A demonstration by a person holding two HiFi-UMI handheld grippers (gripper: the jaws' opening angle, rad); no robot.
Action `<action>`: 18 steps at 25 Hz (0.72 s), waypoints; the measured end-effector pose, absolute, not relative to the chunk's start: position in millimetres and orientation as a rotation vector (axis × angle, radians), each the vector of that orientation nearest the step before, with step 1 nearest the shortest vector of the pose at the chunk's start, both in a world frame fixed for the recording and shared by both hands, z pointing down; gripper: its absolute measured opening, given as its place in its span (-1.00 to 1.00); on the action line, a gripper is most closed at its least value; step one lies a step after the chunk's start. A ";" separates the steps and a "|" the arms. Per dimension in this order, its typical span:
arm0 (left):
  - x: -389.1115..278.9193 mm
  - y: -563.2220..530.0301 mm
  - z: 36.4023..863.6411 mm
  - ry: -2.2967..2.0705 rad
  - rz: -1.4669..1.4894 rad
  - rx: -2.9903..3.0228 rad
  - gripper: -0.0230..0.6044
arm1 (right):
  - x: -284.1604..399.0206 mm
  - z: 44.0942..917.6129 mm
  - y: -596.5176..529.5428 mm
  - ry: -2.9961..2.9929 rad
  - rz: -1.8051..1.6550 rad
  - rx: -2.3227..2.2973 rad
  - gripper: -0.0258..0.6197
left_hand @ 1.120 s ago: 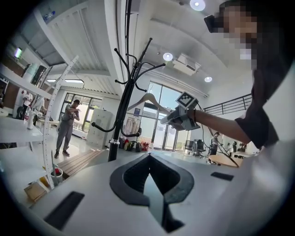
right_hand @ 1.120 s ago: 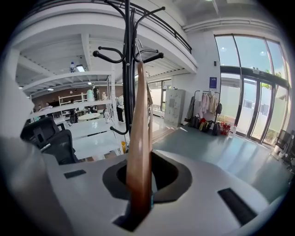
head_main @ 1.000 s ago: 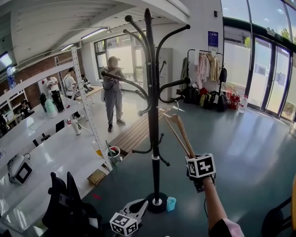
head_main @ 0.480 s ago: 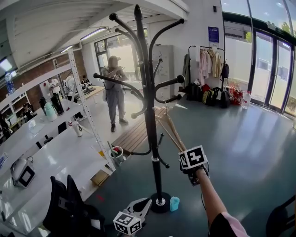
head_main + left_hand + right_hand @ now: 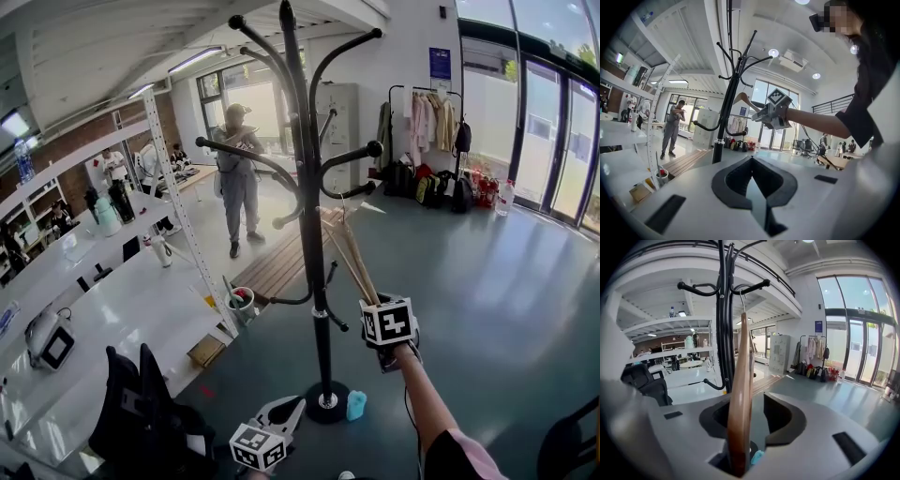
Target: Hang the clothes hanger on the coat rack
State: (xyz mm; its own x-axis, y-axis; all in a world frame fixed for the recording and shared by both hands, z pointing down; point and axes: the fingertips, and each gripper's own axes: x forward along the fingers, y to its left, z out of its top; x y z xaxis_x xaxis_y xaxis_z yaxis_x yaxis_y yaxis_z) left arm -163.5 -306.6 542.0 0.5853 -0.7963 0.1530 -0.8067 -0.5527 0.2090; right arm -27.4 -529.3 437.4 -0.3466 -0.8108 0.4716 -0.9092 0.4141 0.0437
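A tall black coat rack (image 5: 314,216) with curved arms stands on the floor. A wooden hanger (image 5: 352,258) slants up to it, its wire hook at a right-hand arm (image 5: 740,291). My right gripper (image 5: 372,305) is at the hanger's lower end. Its jaws are opening: the wooden bar (image 5: 740,394) still stands between them, against the left jaw, with a gap on the right. My left gripper (image 5: 286,410) hangs low in front of the rack's base, shut and with nothing in it (image 5: 750,161).
White shelving (image 5: 178,216) and a white table run along the left, and a black chair (image 5: 141,412) is at the bottom left. A small blue object (image 5: 356,405) lies by the rack's base. A person (image 5: 239,178) stands behind; a clothes rail (image 5: 422,122) is at the far wall.
My right gripper has carried the hanger left and a little down, up close to the rack's pole. The left gripper has hardly moved.
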 end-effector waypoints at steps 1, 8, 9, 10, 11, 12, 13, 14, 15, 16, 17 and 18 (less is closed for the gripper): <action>-165.0 -304.4 541.7 -1.326 0.058 2.558 -0.93 | -26.5 435.7 -526.9 -2.255 0.307 1.476 -0.48; -175.2 -283.2 545.5 -1.327 0.051 2.540 -0.93 | -28.5 428.3 -480.9 -2.344 0.332 1.491 -0.40; -175.6 -279.0 546.4 -1.320 0.052 2.539 -0.93 | -27.3 425.8 -470.7 -2.360 0.337 1.501 -0.40; -175.8 -274.6 547.2 -1.312 0.053 2.539 -0.93 | -26.3 423.2 -460.2 -2.377 0.344 1.509 -0.40; -175.6 -270.2 548.0 -1.303 0.055 2.539 -0.93 | -25.4 421.3 -449.7 -2.394 0.355 1.512 -0.40; -175.2 -265.9 549.0 -1.293 0.057 2.540 -0.93 | -24.5 420.4 -439.3 -2.410 0.370 1.511 -0.40; -174.6 -261.7 550.2 -1.283 0.058 2.540 -0.93 | -23.5 421.0 -429.3 -2.421 0.388 1.509 -0.40; -173.8 -257.3 551.9 -1.270 0.059 2.541 -0.93 | -22.0 422.8 -419.7 -2.428 0.405 1.510 -0.40; -173.0 -252.6 553.8 -1.256 0.060 2.543 -0.93 | -20.0 425.7 -410.1 -2.428 0.419 1.516 -0.40; -172.0 -247.5 555.5 -1.240 0.062 2.545 -0.93 | -17.5 429.3 -400.1 -2.423 0.431 1.527 -0.40; -170.7 -242.1 556.7 -1.222 0.065 2.548 -0.93 | -14.8 433.3 -389.5 -2.417 0.443 1.539 -0.40; -169.4 -236.3 557.1 -1.205 0.070 2.552 -0.93 | -12.5 437.7 -378.1 -2.414 0.454 1.551 -0.40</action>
